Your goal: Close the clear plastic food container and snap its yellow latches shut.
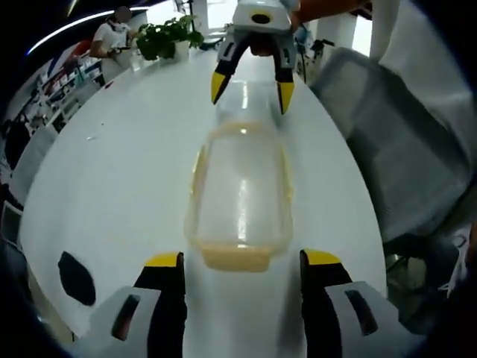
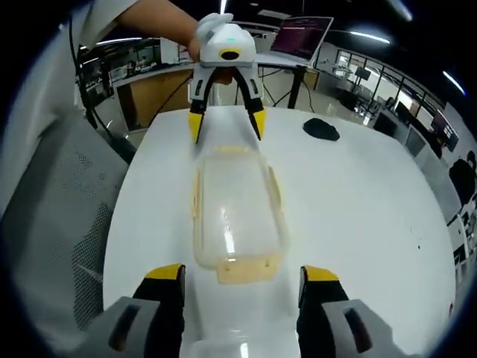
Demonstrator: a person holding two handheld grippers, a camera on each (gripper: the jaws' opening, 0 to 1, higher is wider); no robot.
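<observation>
Clear plastic, with its lid lying on top, the food container sits lengthwise on the white table between the two grippers, one at each short end. In the left gripper view, the left gripper has its yellow-tipped jaws spread wide and holds nothing; the near yellow latch lies just ahead, between the jaw tips, flared outward rather than folded down. Beyond the container's far end, the right gripper points back toward it, jaws wide apart and empty, its tips over the far edge.

In the right gripper view, the same arrangement appears from the other end: the right gripper is wide open, with a yellow latch flat on the table directly between its tips, and the left gripper hovers at the far end. A dark mouse-shaped object lies far ahead and to the right. A grey mesh chair stands off to the left, beside the table.
</observation>
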